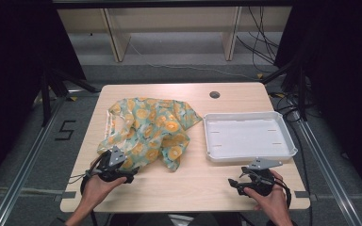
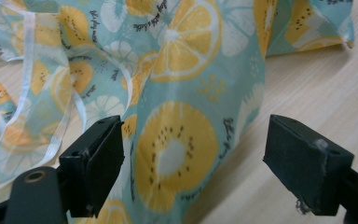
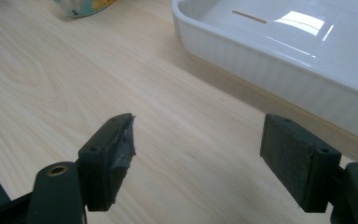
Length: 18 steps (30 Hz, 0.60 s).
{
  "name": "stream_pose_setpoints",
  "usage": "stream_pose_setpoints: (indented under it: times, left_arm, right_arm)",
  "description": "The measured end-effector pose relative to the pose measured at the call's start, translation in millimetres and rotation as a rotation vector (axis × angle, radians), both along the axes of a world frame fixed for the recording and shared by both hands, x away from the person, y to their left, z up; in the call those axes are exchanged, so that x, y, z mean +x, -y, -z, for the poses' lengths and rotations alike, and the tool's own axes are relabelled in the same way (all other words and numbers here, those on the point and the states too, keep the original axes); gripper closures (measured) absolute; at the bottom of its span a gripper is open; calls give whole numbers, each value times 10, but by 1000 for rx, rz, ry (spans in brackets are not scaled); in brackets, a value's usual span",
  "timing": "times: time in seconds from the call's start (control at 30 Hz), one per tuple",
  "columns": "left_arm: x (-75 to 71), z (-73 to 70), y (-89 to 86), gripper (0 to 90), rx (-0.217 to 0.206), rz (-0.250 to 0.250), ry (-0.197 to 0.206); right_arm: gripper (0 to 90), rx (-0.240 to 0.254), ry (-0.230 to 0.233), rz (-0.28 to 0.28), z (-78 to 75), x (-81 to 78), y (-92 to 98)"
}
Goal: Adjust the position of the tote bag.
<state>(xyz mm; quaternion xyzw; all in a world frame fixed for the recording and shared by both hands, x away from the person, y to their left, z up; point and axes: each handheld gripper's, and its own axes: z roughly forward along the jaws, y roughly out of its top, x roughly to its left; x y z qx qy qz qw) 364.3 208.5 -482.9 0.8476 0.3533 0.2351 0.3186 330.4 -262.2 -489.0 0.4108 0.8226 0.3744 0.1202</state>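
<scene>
thin, crumpled cloth (image 1: 152,131) printed with orange and lemon slices on pale teal, lying in soft folds at about 10 o'clock of the pale wood-grain counter (image 1: 188,188). narrow white ribbon-like strips along one side of it, plain in the left gripper view. shallow white rectangular tray (image 1: 292,151) with rounded corners and a fluted outer wall, glossy inside, at about 2 o'clock, apart from the cloth with a strip of bare wood between.

left hand-held gripper (image 1: 122,170) at 7 o'clock, against the cloth's near edge, jaws spread wide; in its own view (image 2: 193,161), a fold of cloth hanging between the flat black pads without either pad pressing it. right hand-held gripper (image 1: 245,181) at 5 o'clock, just short of the tray's near wall, likewise released, jaws wide over bare wood (image 3: 196,158), holding nothing.

open wood along the near edge between the two hands, and across the far strip by a small round grommet (image 1: 214,94).

from above: whole layout, both hands, grey plates atop the tools. from the right gripper view: frayed tape on one pad, bright glare on the tray floor, a corner of cloth at the top.
</scene>
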Motion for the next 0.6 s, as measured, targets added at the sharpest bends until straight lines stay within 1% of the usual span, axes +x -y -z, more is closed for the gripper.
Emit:
stream_pose_setpoints:
  times: [0.03, 0.07, 0.1, 0.17, 0.2, 0.23, 0.27, 0.3, 0.33, 0.37, 0.4, 0.43, 0.47, 0.5, 0.53, 0.57, 0.6]
  left_arm:
    - [24, 21, 15, 243, -10, 0, 6]
    - [47, 17, 13, 273, 10, 4, -2]
    - [75, 41, 18, 296, 0, 12, -1]
    - [112, 74, 26, 433, 8, 41, -14]
    - [126, 90, 29, 517, 17, 59, -27]
    - [148, 109, 24, 615, 29, 104, -25]
    - [147, 111, 17, 694, 50, 121, -33]
    - [146, 135, 27, 744, 48, 137, -30]
    - [142, 143, 39, 791, 57, 149, -38]
    - [133, 152, 55, 823, 47, 157, -44]
    - [130, 153, 69, 851, 47, 171, -35]
    - [123, 153, 85, 869, 44, 182, -42]
    - [113, 151, 106, 881, 46, 189, -40]
    - [99, 149, 132, 886, 42, 194, -47]
    - [93, 150, 149, 889, 44, 202, -36]
    - [79, 147, 183, 890, 42, 210, -52]
    - [71, 151, 207, 890, 43, 218, -41]
  right_arm:
    - [271, -3, -1, 0, -3, 0, 0]
    - [271, 2, 7, 0, 2, 3, -3]
    - [271, -9, 5, 0, -3, 2, -1]
    - [271, -5, 1, 1, -2, -5, -9]
    - [271, -5, 4, -2, 0, -5, -10]
    - [271, -6, 4, -2, -1, -3, -12]
    - [272, -1, -2, 2, 0, -8, -20]
    - [271, -7, 8, -11, 2, 1, -15]
    - [271, -6, 6, -18, 3, 2, -16]
    - [272, -8, 9, -13, 1, -3, -17]
    - [271, -13, 8, -17, -1, 1, -16]
    - [271, -13, 6, -7, -1, -3, -20]
    - [271, -19, 15, -19, 14, 3, -19]
    - [271, -10, -11, -10, 3, -15, -34]
    - [271, -25, 11, -20, 4, -5, -26]
    - [271, -10, -9, -11, 3, -17, -40]
    - [271, -5, -7, -7, 1, -16, -41]
